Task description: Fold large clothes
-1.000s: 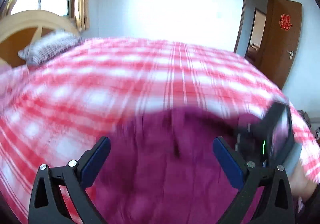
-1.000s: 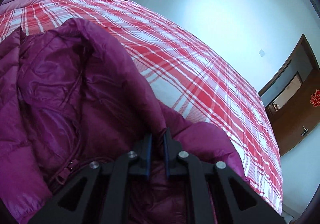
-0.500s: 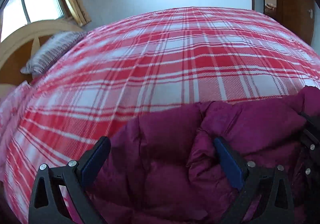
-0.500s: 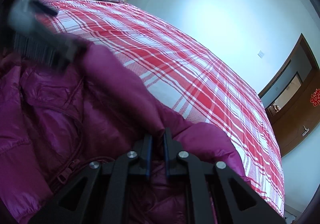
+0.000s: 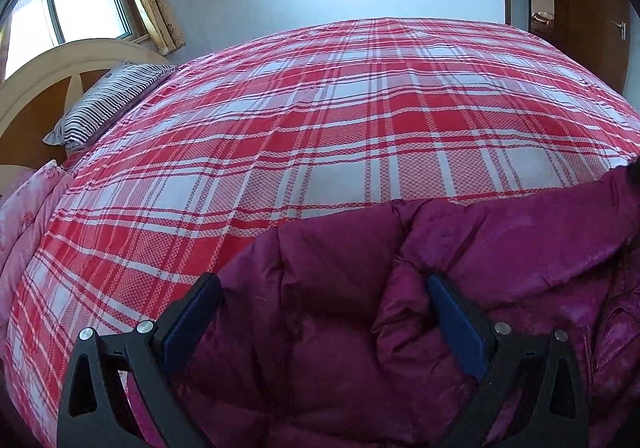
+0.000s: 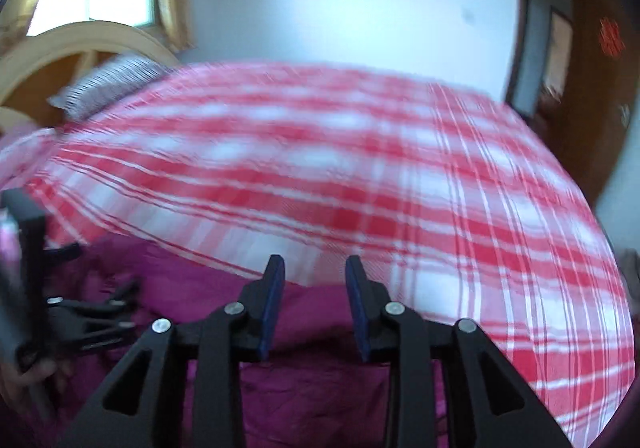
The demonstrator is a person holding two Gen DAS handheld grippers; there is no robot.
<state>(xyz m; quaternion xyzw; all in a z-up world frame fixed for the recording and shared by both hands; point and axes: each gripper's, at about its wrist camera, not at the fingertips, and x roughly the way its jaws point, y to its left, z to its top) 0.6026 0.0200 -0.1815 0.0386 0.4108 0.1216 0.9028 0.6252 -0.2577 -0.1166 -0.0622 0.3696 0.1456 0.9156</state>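
Bed (image 5: 360, 120) with the red-and-white plaid cover fills both my views; headboard (image 5: 48, 76) sits at its far-left end with the striped pillow (image 5: 108, 100) against it. The magenta puffer jacket (image 5: 340, 308) lies on the near edge of the bed, opposite side from the doorway (image 5: 540, 16); what I see of its long axis runs sideways along that near edge, upper hem facing the bed's middle, though which end is collar I cannot tell.

My left gripper (image 5: 324, 312) is spread wide over the jacket's quilted panel, pads not pressing it, a fold bunched against the right finger. My right gripper (image 6: 314, 288) has jaws opening, nothing pinched between them, jacket below.

Versus a second ago: right was clamped on a jacket fold and has let go and lifted; its view is now blurred. Left has dropped onto the jacket.
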